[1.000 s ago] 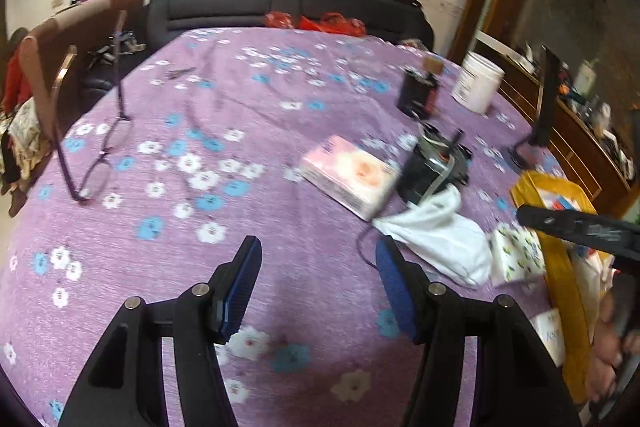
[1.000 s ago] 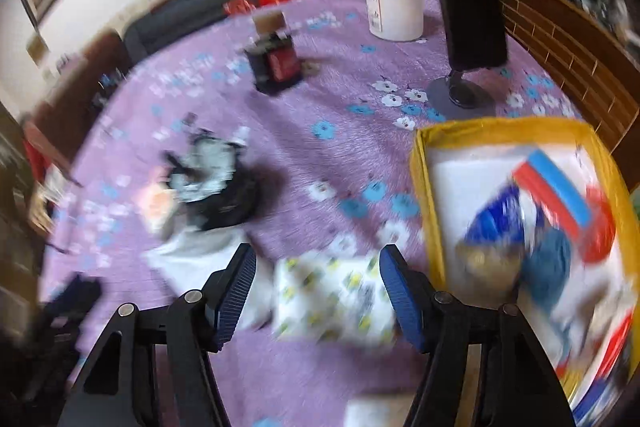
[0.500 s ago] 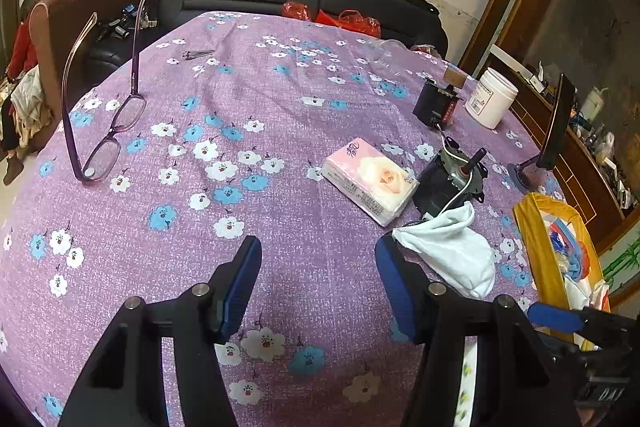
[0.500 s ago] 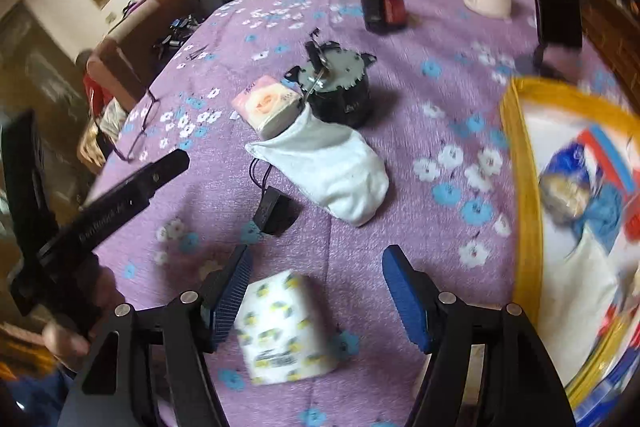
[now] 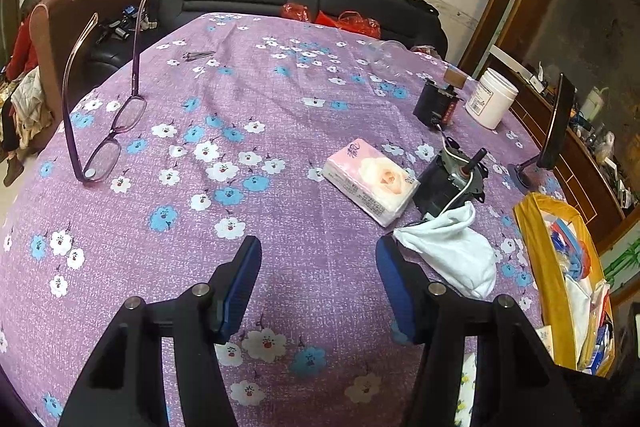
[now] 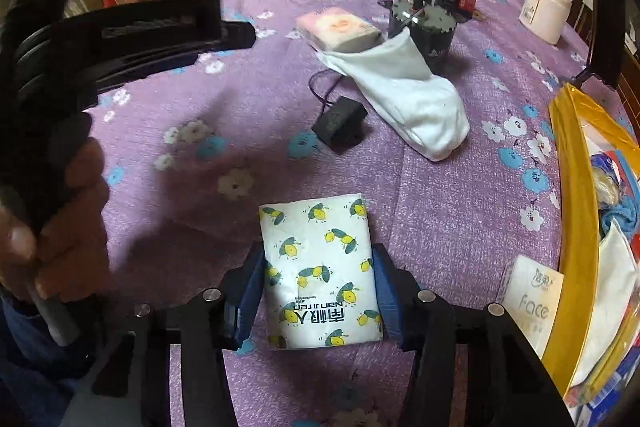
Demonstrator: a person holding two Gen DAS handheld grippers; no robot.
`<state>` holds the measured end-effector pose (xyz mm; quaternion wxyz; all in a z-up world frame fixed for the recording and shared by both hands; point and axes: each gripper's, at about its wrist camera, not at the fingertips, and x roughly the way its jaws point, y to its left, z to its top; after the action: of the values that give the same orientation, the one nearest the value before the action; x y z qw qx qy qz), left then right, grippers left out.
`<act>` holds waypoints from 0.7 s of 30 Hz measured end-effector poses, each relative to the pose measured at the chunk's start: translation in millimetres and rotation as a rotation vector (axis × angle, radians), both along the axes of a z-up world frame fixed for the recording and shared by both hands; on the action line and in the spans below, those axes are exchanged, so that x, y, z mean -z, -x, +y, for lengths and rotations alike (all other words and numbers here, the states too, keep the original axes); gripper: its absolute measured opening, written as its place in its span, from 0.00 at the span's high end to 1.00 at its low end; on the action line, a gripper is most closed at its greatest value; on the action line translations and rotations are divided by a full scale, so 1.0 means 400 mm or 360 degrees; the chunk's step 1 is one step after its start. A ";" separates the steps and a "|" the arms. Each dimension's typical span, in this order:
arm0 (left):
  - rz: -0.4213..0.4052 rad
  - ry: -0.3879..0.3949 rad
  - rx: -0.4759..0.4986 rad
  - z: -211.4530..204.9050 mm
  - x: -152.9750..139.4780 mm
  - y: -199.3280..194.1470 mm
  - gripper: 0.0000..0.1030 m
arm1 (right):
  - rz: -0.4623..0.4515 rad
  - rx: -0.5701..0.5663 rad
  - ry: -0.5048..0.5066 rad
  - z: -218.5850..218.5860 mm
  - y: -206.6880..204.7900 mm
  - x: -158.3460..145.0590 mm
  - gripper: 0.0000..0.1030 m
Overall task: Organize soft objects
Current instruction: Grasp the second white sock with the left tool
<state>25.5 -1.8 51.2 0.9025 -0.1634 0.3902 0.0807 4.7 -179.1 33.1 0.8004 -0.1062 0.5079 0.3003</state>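
- Tissue pack with the lemon print lies on the purple flowered tablecloth near the table's front edge; we read "Nan.ji.ren" with Chinese characters on its wrapper, upside down to the camera.
- Our right gripper has its blue pads on both sides of that pack, touching or just beside it; we cannot tell whether it squeezes.
- Our left gripper stands wide, nothing between its fingers, over bare cloth.
- We see the white sock toward the middle of the table, its cuff against the pink tissue pack with a rose picture and a dark motor.
- A small black adapter with a cord sits just beside the sock.
- At the table's right edge the yellow bag holds mixed items; beside it a box reads "Face".
- Glasses rest near the left edge.
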 end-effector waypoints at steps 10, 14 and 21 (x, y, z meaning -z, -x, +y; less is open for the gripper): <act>-0.0029 0.0022 0.0528 -0.136 -0.013 -0.003 0.43 | -0.0231 0.0454 -0.0437 -0.205 0.079 -0.109 0.46; 0.0036 -0.0070 0.0715 -0.211 -0.019 -0.010 0.43 | -0.0307 0.0507 -0.0496 -0.263 0.102 -0.146 0.46; 0.0194 -0.0314 0.0875 -0.294 0.005 -0.098 0.43 | -0.0344 0.0518 -0.0610 -0.308 0.139 -0.160 0.46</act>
<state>64.8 -119.4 49.1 0.8769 0.0420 0.4636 -0.1195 -50.9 -302.4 97.3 0.8932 0.0988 0.3637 0.2454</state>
